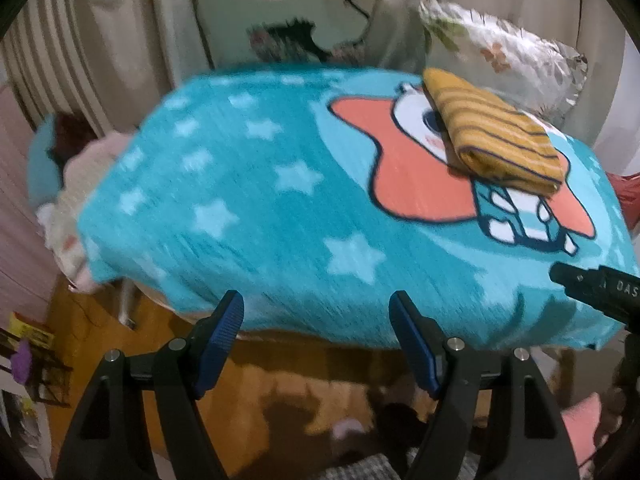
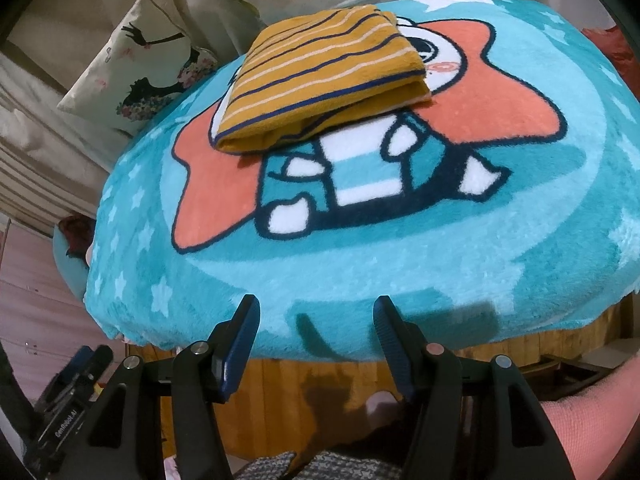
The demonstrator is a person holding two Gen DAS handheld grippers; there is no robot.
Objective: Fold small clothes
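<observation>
A mustard-yellow garment with dark and white stripes [image 1: 496, 136] [image 2: 324, 76] lies folded into a thick rectangle on the teal star-patterned blanket [image 1: 256, 216] [image 2: 360, 256], over the cartoon figure's head. My left gripper [image 1: 318, 316] hovers open at the blanket's near edge, well to the left of the garment, with nothing between its blue pads. My right gripper [image 2: 316, 320] also stands open and empty over the near edge, short of the garment. The right gripper's black body [image 1: 600, 292] shows at the right edge of the left wrist view.
The blanket covers a wooden table [image 2: 304, 372]. Printed cushions [image 1: 280, 12] [image 2: 136, 68] and a floral pillow [image 1: 508, 48] lean behind it, before a pale curtain. Pale cloth [image 1: 80, 192] lies heaped at the blanket's left end. A pink sleeve [image 2: 600, 420] is at lower right.
</observation>
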